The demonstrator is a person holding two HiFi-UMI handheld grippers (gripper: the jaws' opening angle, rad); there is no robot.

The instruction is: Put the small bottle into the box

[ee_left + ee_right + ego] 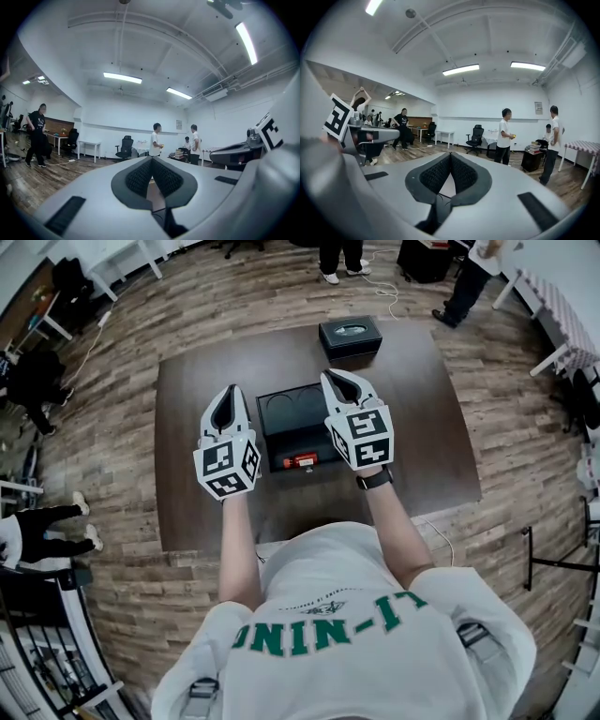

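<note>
On a dark table [192, 507], a small bottle [302, 461] lies on its side in the near part of an open black box [309, 430], between the left tool [228, 390] and right tool [333, 377], both pressed together and empty, with another black box [350, 337] farther off.

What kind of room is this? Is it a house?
Probably not a house: it looks like an office or lab workroom. Long strip lights hang on the ceiling, an office chair and white desk stand by the wall, and several people stand about.
</note>
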